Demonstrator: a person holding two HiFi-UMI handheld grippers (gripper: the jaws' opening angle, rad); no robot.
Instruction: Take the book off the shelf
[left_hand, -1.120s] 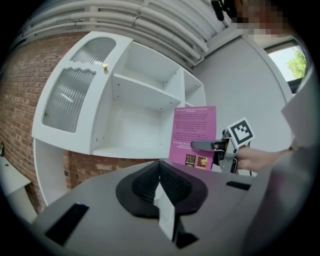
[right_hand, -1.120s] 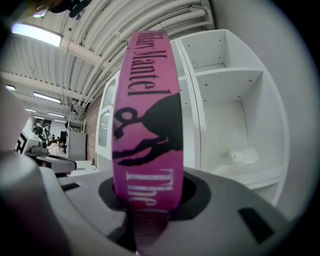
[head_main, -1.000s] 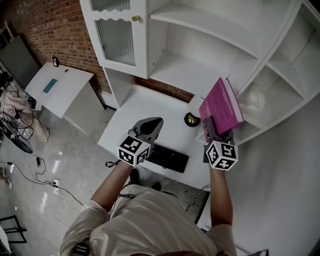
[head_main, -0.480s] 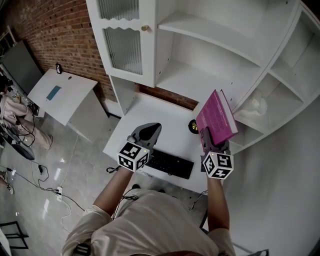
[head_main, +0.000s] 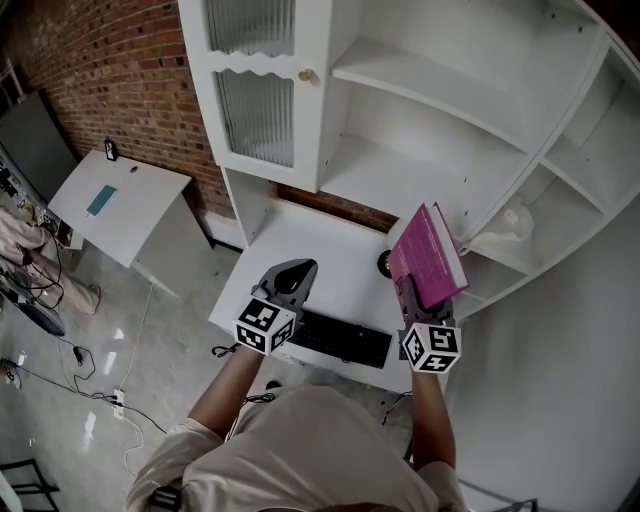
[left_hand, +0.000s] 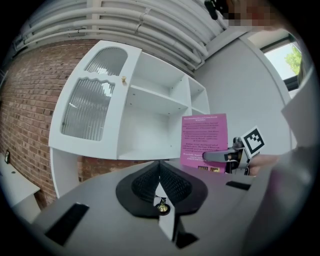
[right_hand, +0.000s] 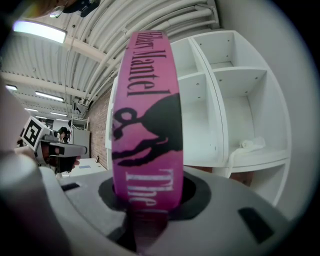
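A pink book (head_main: 427, 255) with a black figure and white lettering on its spine (right_hand: 147, 125) stands upright in my right gripper (head_main: 412, 290), whose jaws are shut on its lower end (right_hand: 147, 200). It hangs in the air over the desk's right end, just in front of the white shelf unit (head_main: 480, 120). The left gripper view shows the book's back cover (left_hand: 204, 140) and the right gripper (left_hand: 227, 156) under it. My left gripper (head_main: 290, 275) hovers over the desk's left part, shut and empty, pads together (left_hand: 160, 180).
A black keyboard (head_main: 340, 340) lies on the white desk (head_main: 300, 230), and a small gold bell (head_main: 385, 263) sits near the book. A white crumpled thing (head_main: 510, 220) rests in a right-hand shelf compartment. A glass-fronted cabinet door (head_main: 260, 110) is above left. A small white table (head_main: 115, 190) stands by the brick wall.
The right gripper has drawn the book back from the shelf's right-hand compartment, toward the person and slightly left. The left gripper has stayed shut in about the same place.
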